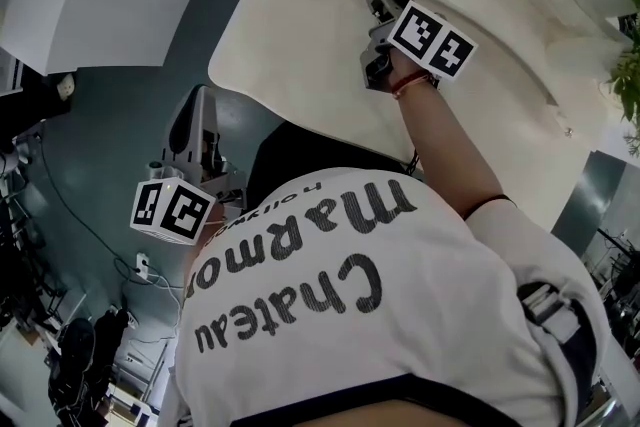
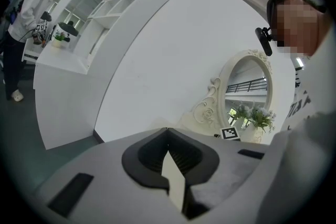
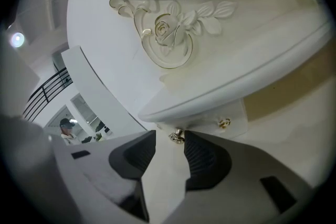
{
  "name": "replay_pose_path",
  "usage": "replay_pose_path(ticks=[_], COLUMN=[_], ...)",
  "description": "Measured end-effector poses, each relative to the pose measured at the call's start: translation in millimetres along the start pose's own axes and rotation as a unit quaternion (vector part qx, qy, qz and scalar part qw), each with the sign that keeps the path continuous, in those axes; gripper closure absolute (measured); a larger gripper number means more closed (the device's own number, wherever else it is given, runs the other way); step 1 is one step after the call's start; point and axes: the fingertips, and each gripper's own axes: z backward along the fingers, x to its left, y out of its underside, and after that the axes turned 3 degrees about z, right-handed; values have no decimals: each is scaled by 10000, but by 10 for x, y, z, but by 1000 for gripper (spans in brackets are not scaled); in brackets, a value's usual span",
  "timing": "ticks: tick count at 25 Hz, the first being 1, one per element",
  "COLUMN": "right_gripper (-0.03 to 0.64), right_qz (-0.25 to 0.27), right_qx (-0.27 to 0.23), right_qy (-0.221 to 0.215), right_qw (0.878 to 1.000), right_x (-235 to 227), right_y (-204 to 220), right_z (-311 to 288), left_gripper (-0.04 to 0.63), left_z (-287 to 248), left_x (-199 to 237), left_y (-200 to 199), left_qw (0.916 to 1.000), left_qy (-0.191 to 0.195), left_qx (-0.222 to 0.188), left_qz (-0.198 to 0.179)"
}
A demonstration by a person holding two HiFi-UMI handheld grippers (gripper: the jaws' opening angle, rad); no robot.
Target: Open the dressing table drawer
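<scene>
The dressing table drawer (image 3: 234,115) sits tucked under the moulded lip of the cream tabletop (image 1: 300,45). Its small gold knob (image 3: 177,136) stands in the gap between the jaws of the right gripper (image 3: 170,135), which are spread apart and not pressing on it. The drawer front is a narrow cream-white panel whose long side follows the table edge, slanting up to the right in the right gripper view, and the knob's stem points out toward the gripper, with a second gold knob (image 3: 224,123) further along. The left gripper (image 2: 168,131), jaws together on nothing, hangs well apart from the table.
</scene>
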Motion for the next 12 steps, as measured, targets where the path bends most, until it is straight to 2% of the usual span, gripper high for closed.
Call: replay_pose_path(ticks=[9,12], right_gripper=[509,511], right_qz=[-81,-98], right_qx=[18,14], right_qy=[318,332], right_qw=[9995,9994], right_x=[-119,-105], right_y=[-9,-14], right_z=[-46,-27], left_gripper=[572,572], left_z=[-60,-60], left_x=[-4,-27], left_y=[-66,-78], left_qw=[10000,9999], left_qy=[22,77], left_qx=[-86,-83], left_qz=[-16,-17])
